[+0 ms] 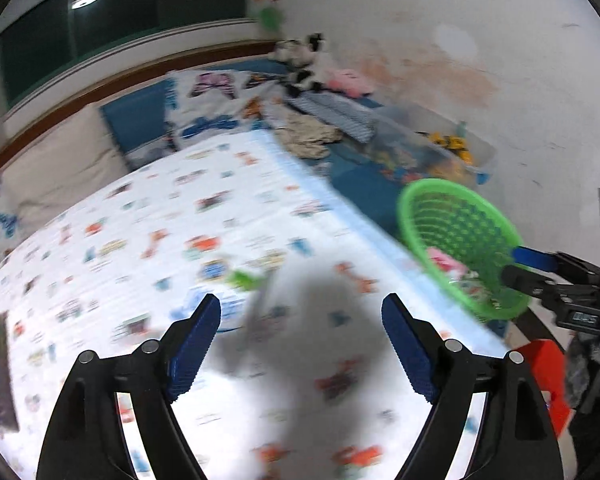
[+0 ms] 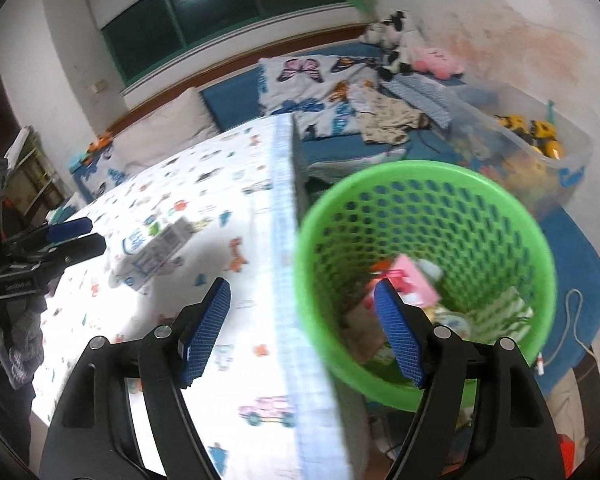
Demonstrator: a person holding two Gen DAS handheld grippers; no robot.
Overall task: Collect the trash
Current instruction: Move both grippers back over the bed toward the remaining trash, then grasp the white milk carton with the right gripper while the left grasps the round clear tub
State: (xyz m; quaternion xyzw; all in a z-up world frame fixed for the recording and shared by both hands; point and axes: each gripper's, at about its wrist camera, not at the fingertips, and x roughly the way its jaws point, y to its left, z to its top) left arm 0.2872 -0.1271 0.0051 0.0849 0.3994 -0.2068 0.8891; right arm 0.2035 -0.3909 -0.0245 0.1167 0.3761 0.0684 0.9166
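The green basket [image 2: 424,276] was found just off the edge of the bed [image 2: 204,264], with pink and striped trash already inside. The right gripper [image 2: 304,330] was held wide open over its rim. The left gripper [image 1: 302,350] was spread open too, nothing gripped, above the patterned sheet.

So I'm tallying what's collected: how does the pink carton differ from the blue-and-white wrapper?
The pink carton lies inside the green mesh plastic basket; the blue-and-white wrapper lies on the patterned sheet. The carton looks boxy, the wrapper flat and crumpled. Neither is gripped.
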